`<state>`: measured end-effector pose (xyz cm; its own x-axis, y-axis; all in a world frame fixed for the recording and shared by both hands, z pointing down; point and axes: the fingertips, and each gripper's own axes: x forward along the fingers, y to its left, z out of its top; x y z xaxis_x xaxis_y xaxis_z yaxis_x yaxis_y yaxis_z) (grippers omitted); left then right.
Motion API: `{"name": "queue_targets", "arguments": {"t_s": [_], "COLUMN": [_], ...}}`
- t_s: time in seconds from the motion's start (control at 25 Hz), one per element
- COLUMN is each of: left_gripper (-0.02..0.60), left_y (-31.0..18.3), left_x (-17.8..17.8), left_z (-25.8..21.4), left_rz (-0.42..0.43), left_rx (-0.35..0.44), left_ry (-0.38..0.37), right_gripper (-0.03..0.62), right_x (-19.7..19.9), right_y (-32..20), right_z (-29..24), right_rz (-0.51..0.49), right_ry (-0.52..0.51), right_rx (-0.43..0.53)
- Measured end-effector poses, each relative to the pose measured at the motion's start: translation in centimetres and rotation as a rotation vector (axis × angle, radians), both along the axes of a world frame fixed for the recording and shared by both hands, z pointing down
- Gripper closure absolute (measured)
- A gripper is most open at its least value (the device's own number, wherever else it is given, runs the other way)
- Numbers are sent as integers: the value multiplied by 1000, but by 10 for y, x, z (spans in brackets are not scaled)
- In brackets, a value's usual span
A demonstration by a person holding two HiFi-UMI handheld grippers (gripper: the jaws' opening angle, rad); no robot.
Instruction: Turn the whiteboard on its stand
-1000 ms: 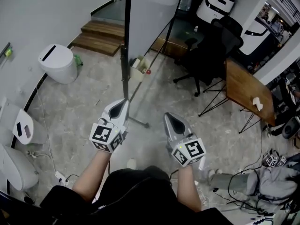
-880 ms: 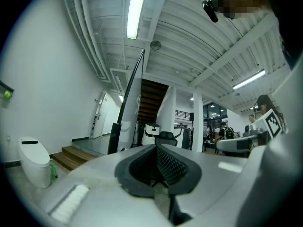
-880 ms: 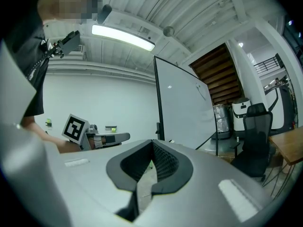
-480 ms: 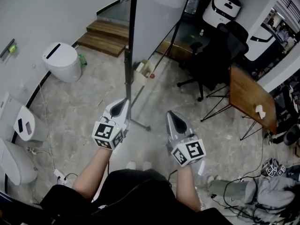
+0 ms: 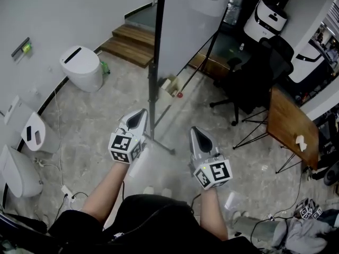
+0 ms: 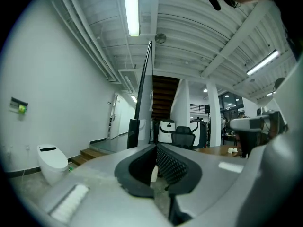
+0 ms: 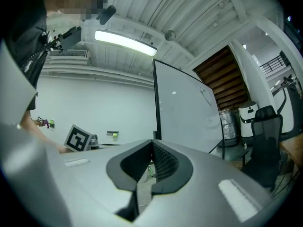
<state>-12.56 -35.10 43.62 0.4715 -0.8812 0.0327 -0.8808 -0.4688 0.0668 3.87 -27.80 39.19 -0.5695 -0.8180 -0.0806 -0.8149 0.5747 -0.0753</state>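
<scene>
Left gripper (image 5: pixel 141 113) and right gripper (image 5: pixel 195 131): both jaws were closed, nothing between them. Tall white whiteboard (image 5: pixel 188 25) on black metal stand (image 5: pixel 153 97) stood ahead of both jaw tips, edge-on to the left jaws.

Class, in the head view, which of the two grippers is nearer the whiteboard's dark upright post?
The left gripper: its tip sits close beside the post, while the right gripper is farther off to the post's right, clearly apart from it.
</scene>
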Motion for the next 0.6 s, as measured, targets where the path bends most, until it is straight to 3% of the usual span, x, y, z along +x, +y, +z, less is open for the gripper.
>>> {"name": "queue_targets", "arguments": {"t_s": [0.4,0.6], "left_gripper": [532,455], "left_y": [-68,-110], "left_x": [1,0], "left_z": [-4,5], "left_rz": [-50,-69], "left_rx": [11,21], "left_ry": [-44,-117], "right_gripper": [585,585], "right_x": [-13,-15], "right_y": [-35,-42], "right_z": [3,6], "right_rz": [-56,-67], "right_ry": [15,25], "right_rx": [-16,-27]}}
